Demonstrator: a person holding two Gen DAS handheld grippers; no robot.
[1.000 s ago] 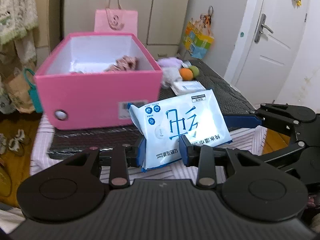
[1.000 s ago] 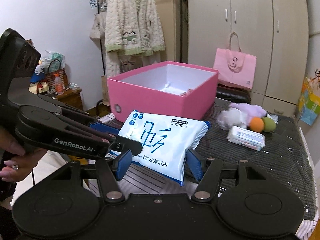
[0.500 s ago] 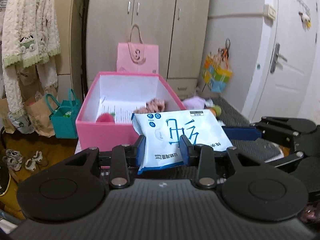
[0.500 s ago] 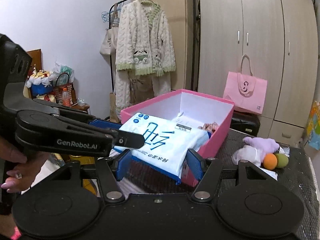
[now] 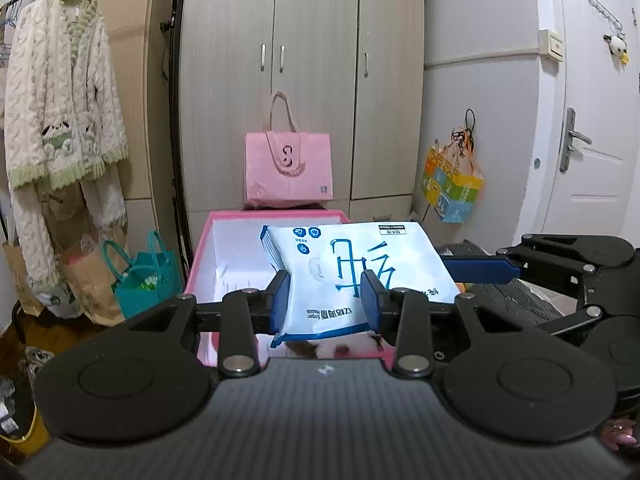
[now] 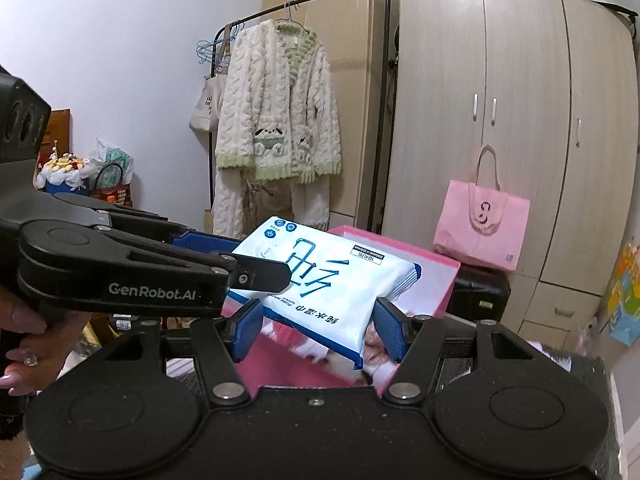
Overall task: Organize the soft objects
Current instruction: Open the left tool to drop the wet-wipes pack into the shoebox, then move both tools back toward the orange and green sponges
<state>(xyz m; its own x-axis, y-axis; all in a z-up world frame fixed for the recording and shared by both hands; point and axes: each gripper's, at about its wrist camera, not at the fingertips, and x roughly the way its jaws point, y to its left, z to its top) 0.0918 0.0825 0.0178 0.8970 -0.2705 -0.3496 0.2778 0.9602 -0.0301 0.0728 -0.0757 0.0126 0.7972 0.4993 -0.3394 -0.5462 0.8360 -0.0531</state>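
A white and blue wet-wipe pack [image 5: 352, 268] is held between both grippers above the open pink box [image 5: 200, 256]. My left gripper [image 5: 326, 302] is shut on the pack's near edge. My right gripper [image 6: 318, 330] is shut on the pack [image 6: 324, 280] from its other side; its arm shows at the right of the left wrist view. The pink box [image 6: 444, 280] lies right under the pack in the right wrist view. Blurred soft items show below the pack, inside the box.
A pink tote bag [image 5: 288, 168] stands behind the box against the wardrobe [image 5: 300, 60]. A knit cardigan [image 6: 276, 128] hangs on a rack at left. Teal and paper bags [image 5: 136, 276] sit on the floor. A dark mat covers the table [image 5: 516, 300] at right.
Both grippers have lifted the wipe pack from the table's front edge and carried it forward over the pink box. The views have tilted up, so the table items have dropped from sight.
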